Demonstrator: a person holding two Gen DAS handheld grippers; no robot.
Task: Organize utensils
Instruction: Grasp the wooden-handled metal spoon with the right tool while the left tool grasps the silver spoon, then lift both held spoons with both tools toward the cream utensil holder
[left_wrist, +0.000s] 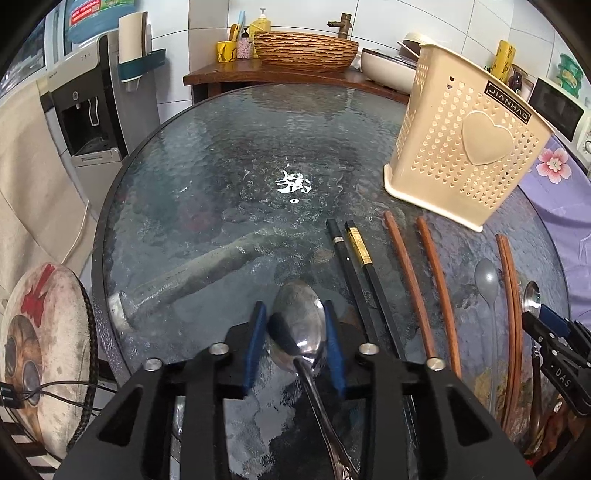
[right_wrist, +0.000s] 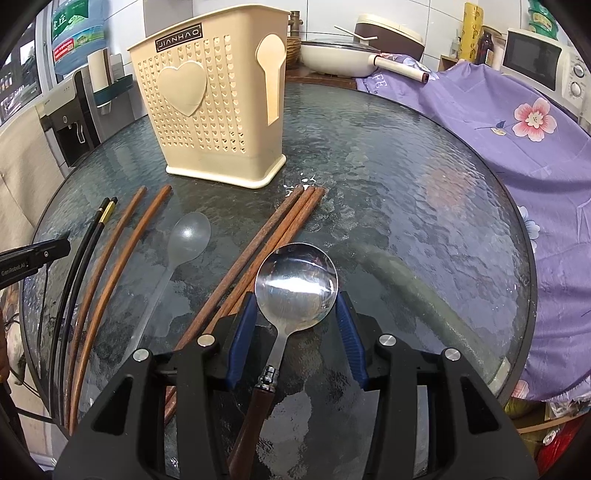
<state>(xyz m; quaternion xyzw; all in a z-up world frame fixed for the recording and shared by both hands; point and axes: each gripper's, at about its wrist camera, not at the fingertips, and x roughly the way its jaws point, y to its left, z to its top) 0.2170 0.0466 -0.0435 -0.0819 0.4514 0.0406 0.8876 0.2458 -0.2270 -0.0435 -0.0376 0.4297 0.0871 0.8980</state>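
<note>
Steel spoon: the steel spoon (left_wrist: 301, 325) sits at the near edge of the tabletop (left_wrist: 221, 166), caught by its bowl between the blue pads
Left tongs: the left tongs (left_wrist: 295, 310) stand partly closed, pads against the two rims of the bowl, seemingly because the bowl is the widest part to catch
Steel spoon's line: long axis near to far, bowl toward the table's middle, handle trailing back under the tongs to the near edge
Round spoon: the round spoon (right_wrist: 295, 284), steel with a wooden handle, is also at the near edge, toward the side with the purple cloth (right_wrist: 517, 155)
Right tongs: the right tongs (right_wrist: 295, 297) are partly closed too, pad tips on either side of the round bowl
Round spoon's line: hollow side up, bowl toward the far edge, handle slanting back and a little left
Rest of the row: black chopsticks (left_wrist: 354, 258), brown chopsticks (left_wrist: 410, 280) and a grey spoon (left_wrist: 487, 277) lie side by side between the two held spoons, all pointing near to far
Holder: the beige holder (left_wrist: 461, 147) stands upright beyond the row; it is the likely home for everything, and both spoons are not yet in it
</note>
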